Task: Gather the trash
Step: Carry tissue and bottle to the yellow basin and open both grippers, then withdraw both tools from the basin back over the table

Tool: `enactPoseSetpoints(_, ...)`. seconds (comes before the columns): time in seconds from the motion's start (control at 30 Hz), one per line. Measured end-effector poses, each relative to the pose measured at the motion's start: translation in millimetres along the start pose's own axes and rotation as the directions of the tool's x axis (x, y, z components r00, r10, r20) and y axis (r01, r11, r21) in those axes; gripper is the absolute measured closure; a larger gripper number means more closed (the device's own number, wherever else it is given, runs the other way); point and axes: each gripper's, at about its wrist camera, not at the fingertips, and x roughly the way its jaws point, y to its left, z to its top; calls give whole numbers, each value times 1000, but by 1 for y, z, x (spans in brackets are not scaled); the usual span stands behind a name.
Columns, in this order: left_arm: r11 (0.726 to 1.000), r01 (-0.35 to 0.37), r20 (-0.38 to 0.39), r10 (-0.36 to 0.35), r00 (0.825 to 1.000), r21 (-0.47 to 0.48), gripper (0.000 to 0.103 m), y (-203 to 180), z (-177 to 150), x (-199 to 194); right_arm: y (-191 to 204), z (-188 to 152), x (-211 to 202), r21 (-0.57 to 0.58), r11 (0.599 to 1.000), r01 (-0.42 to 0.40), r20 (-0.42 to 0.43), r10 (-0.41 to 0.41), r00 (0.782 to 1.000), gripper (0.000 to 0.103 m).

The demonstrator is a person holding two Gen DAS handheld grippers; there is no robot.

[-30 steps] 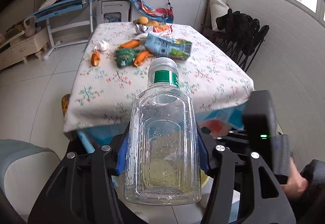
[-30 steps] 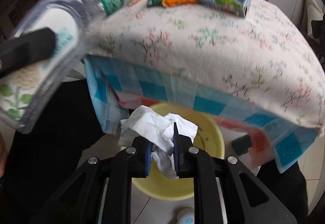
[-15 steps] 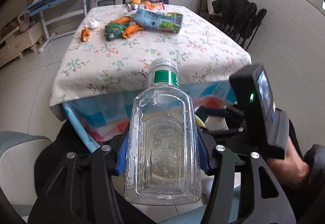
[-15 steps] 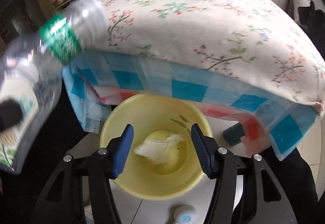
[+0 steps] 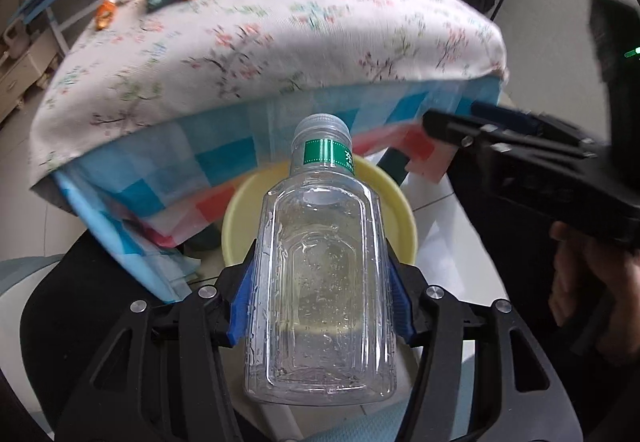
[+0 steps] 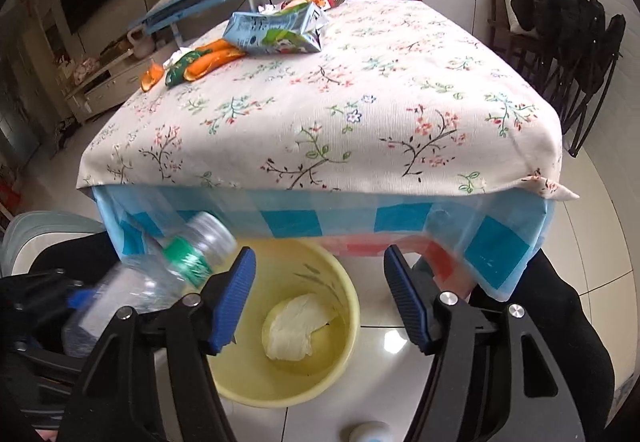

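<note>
On the table point(image 6: 360, 113), a carton point(image 6: 276, 31) and wrappers point(image 6: 200, 63) lie at 11 o'clock. Left tool point(image 5: 320, 306) clamps the bottle point(image 5: 320, 266), cap toward 12, over the yellow bin point(image 6: 340, 298) holding tissue point(image 6: 294, 328). Right tool point(image 6: 320, 306) gapes empty.

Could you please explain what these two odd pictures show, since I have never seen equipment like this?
There is no robot here: a person holds a two-finger gripper in each hand, and a fisheye camera on each looks forward along its fingers.

In the left wrist view, the left gripper is clamped on a clear plastic bottle with a green neck band, above a yellow bucket on the floor.

In the right wrist view, the right gripper is open and holds nothing. Below it, a crumpled tissue lies in the bucket.

Beyond stands a table with a floral tablecloth. On it lie a blue carton and orange and green snack wrappers, likely the remaining trash.
</note>
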Motion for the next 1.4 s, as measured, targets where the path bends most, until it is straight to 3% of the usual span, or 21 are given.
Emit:
enactPoseSetpoints(0.17,999,-39,-32,39,999,8,48,-4,0,16,-8,-1,-2,22,1000,-15,16,15,1000,36)
enactPoseSetpoints(0.63,997,-40,101,47,994,-62,42,10,1,-14,-3,-2,-6,14,999,-42,42,41,998,33)
enactPoseSetpoints(1.4,987,-93,198,118,973,-135,37,24,-1,-35,7,-3,-7,-33,999,-30,67,32,997,30)
